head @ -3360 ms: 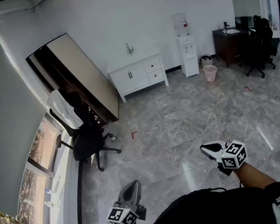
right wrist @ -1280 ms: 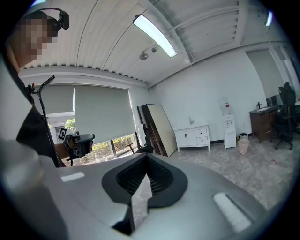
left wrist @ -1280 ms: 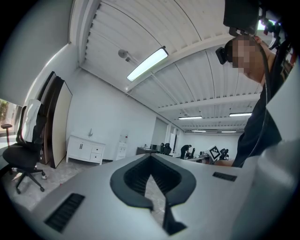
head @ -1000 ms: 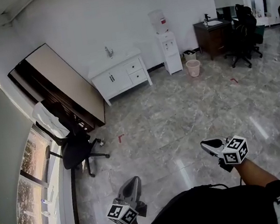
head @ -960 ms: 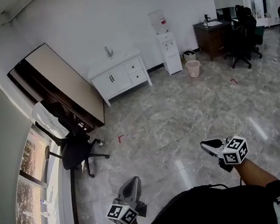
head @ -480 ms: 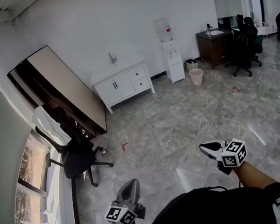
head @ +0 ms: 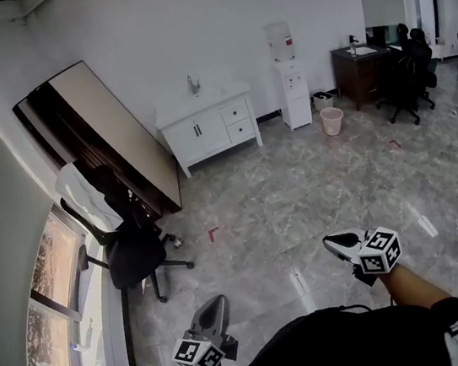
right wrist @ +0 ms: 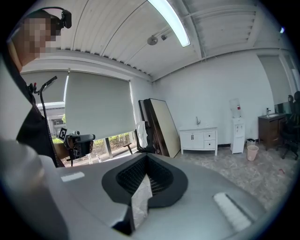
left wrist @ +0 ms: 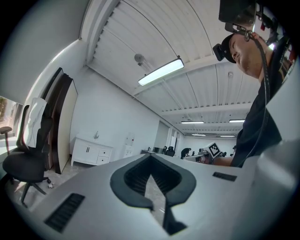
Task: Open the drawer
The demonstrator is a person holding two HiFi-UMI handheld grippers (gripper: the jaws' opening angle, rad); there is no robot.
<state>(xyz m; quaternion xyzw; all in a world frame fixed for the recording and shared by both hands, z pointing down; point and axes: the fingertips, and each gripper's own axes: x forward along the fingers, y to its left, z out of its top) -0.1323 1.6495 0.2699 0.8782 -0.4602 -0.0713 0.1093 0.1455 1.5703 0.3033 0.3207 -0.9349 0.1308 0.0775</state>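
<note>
We are still approaching the white wooden drawer cabinet [head: 208, 126] at the floor's far edge, carrying left tool [head: 215, 304] and right tool [head: 332, 243] closed, empty; drawer unopened.

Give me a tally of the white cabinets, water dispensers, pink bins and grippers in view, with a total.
White cabinet: 1
Water dispenser: 1
Pink bin: 1
Grippers: 2, the left gripper and the right gripper
Total: 5
</note>
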